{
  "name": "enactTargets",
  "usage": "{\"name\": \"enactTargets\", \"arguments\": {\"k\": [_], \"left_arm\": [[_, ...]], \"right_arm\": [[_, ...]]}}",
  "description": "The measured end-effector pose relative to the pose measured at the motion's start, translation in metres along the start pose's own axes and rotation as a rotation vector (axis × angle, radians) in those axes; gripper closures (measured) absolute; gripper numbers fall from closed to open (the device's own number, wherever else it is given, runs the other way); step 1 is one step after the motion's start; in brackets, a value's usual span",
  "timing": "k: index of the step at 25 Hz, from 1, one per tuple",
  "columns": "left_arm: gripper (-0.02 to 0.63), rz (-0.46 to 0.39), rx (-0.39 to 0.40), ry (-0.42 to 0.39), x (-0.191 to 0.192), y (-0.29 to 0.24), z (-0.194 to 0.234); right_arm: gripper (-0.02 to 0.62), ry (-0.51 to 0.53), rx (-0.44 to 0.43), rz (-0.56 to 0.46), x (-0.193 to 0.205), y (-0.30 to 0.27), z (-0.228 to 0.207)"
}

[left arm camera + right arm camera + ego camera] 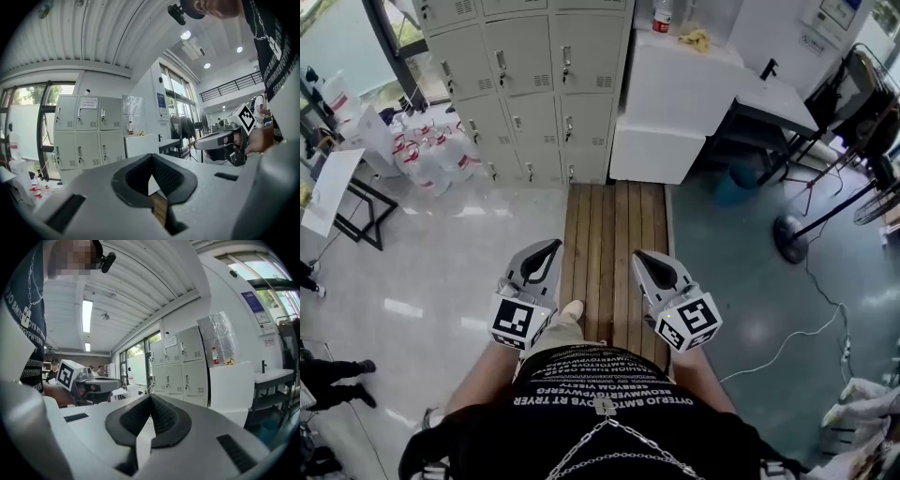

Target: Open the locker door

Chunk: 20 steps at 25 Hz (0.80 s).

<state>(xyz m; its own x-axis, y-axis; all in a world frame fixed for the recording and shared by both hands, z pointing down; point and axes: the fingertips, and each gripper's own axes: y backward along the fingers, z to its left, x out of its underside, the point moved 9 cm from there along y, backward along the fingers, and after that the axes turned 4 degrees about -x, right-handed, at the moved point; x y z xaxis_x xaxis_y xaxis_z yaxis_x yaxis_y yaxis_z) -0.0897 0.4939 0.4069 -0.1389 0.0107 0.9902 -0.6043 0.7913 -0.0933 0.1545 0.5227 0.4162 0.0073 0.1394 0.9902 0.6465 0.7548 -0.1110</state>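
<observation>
A bank of grey lockers (pixel 525 84) stands against the far wall, every door closed, each with a small handle. In the left gripper view the lockers (pixel 79 136) are well ahead, and in the right gripper view the lockers (pixel 180 366) are just as distant. My left gripper (pixel 551 246) and right gripper (pixel 643 255) hang side by side at waist height, pointing about level toward them. Both are far short of the doors. The left gripper (pixel 151 157) is shut and holds nothing. The right gripper (pixel 151 397) is also shut and holds nothing.
A wooden walkway (pixel 614 234) leads up to the lockers. A white cabinet (pixel 675 103) with a bottle on top stands to their right, and a desk (pixel 778 103) beyond it. Water jugs (pixel 431 155) crowd the floor at left. A fan stand (pixel 789 236) and a cable (pixel 797 333) lie at right.
</observation>
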Motion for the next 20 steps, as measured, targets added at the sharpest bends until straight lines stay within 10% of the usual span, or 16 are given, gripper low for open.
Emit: {"name": "enactTargets", "arguments": {"k": [20], "left_arm": [[0.612,0.059,0.040,0.029,0.034,-0.071,0.108]], "right_arm": [[0.566,-0.091,0.060,0.025,0.010,-0.126,-0.046]]}}
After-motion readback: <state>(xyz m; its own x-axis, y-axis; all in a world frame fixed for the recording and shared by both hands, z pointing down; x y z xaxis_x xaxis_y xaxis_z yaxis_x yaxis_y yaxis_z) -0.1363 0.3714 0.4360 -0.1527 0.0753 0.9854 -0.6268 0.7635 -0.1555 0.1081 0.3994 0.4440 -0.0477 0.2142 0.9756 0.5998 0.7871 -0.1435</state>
